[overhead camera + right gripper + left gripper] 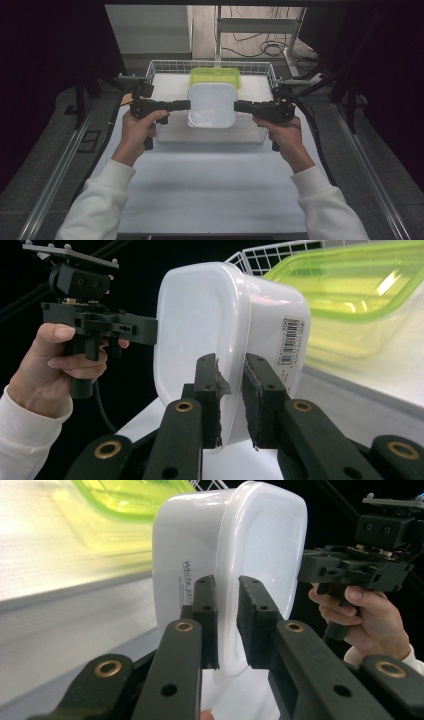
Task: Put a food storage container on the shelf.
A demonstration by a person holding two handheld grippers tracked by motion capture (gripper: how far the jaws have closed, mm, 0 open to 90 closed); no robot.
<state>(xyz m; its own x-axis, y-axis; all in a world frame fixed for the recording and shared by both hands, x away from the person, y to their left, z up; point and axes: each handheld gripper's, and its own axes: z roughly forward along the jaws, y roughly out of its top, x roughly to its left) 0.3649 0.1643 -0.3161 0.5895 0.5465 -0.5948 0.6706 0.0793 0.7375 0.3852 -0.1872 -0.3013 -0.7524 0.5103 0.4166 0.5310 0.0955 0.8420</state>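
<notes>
A white plastic container (212, 104) with its lid on hangs in the air above a wire basket (210, 63). My left gripper (189, 104) is shut on the rim at its left side, and my right gripper (236, 106) is shut on the rim at its right side. In the left gripper view the jaws (226, 582) pinch the lid's edge of the white container (260, 545), and the right gripper (350, 565) shows beyond it. In the right gripper view the jaws (230, 360) clamp the opposite edge of the container (200, 315), which bears a barcode label.
A clear container with a green lid (215, 76) sits at the back of the wire basket, also seen as the green-lidded container (350, 285). The basket stands at the far end of the white table (210, 190). Metal rails run along both table sides.
</notes>
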